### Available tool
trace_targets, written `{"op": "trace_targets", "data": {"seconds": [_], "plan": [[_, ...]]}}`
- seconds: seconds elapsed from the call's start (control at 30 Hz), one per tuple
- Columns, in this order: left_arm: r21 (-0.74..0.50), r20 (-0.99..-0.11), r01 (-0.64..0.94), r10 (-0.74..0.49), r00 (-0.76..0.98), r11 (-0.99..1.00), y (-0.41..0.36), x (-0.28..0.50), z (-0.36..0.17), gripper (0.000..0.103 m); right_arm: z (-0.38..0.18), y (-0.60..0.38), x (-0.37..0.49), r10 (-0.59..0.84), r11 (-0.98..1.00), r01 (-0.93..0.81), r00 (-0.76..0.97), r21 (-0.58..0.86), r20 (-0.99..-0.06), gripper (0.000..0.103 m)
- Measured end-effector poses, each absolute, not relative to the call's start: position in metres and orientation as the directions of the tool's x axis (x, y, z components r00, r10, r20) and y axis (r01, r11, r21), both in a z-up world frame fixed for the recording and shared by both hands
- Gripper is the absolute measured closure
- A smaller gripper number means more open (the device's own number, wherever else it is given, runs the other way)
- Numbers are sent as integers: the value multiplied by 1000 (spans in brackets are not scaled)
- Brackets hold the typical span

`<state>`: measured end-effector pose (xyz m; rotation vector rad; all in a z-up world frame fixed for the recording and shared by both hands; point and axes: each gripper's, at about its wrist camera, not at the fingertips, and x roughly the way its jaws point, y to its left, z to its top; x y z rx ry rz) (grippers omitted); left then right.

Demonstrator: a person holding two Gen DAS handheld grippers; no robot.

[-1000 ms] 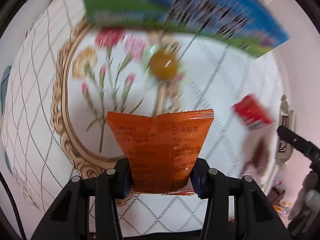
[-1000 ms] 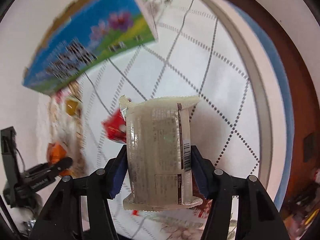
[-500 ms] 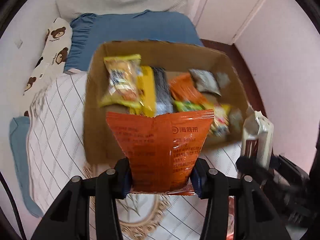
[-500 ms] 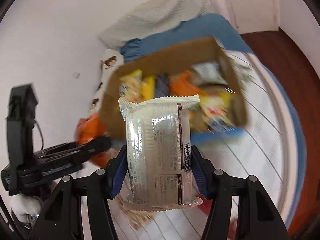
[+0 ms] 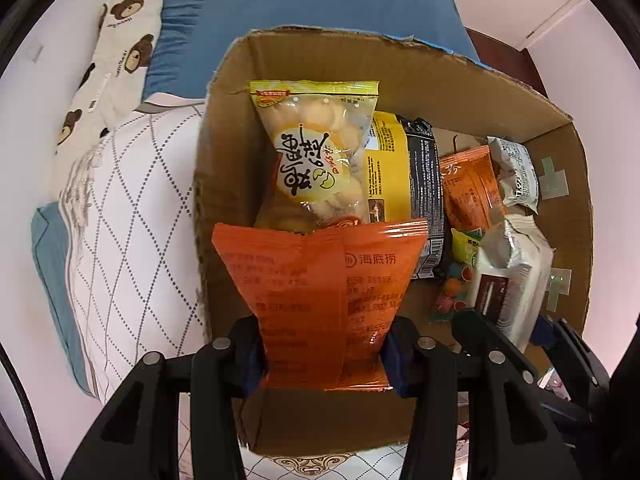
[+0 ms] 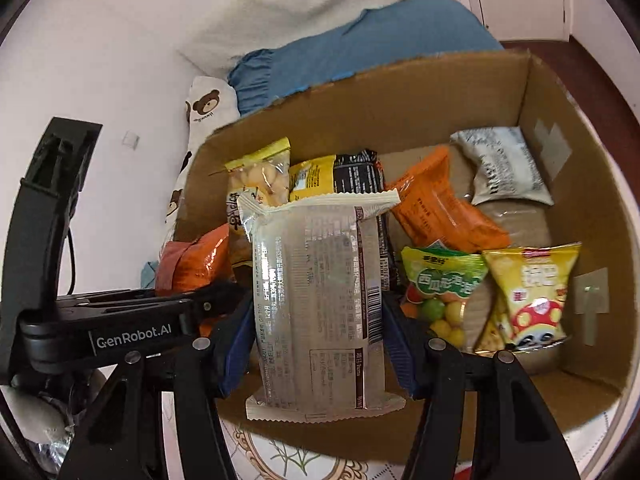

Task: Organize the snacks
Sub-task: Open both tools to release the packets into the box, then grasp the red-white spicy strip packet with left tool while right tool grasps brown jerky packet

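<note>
Box [image 5: 224, 168] of snacks fills both views, centre frame. Left gripper [image 5: 324, 354] clenched on orange packet [image 5: 320, 288], low centre, over box's left end. Right gripper [image 6: 320, 344] grasping silver packet [image 6: 320, 300], low centre, above box's near wall.

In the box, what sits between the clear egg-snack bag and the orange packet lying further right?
The yellow-and-black packet stands between the egg-snack bag and the orange packet, clearest in the left wrist view.
</note>
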<state>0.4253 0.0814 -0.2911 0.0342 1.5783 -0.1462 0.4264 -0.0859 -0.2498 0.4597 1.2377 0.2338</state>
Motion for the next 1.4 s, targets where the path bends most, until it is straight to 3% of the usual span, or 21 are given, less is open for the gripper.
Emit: {"op": "trace_targets", "data": {"seconds": [0.23,0.3,0.37,0.63,0.7,0.8,0.83,0.87,0.9,1.1,1.4], "plan": [[-110,-990,92,-101,-99,990,86,426,-312,56,-285,-90,432,491,831,162,237,533,-838,38],[-106,-992,89,-98,-85,990,89,427,-312,39,-292,-91,433,497,827,175,219,535,-840,23],[-119,-991,87,-112,-78,989,90,426,-310,27,-294,-95,433,488,831,182,217,526,-846,16],[-130,-991,80,-126,-53,988,89,418,-298,26,-276,-109,430,396,893,135,221,430,-891,12],[-146,-989,73,-143,-39,987,90,414,-294,26,-267,-114,427,348,916,123,235,383,-908,6],[-147,-989,81,-149,18,986,89,400,-284,25,-256,-120,420,246,955,102,261,280,-934,6],[-141,-989,83,-144,34,987,88,398,-282,20,-254,-123,417,226,961,94,271,259,-936,6],[-131,-989,83,-136,62,988,88,393,-279,6,-251,-128,412,201,968,87,285,234,-937,5],[-127,-987,82,-134,92,989,88,388,-276,3,-248,-131,410,183,973,83,290,216,-939,5],[-132,-974,88,-145,172,987,85,367,-270,3,-239,-143,390,85,992,58,316,109,-945,5],[-84,-943,55,-97,318,995,82,337,-261,3,-230,-147,368,57,996,47,364,79,-930,5]]}}
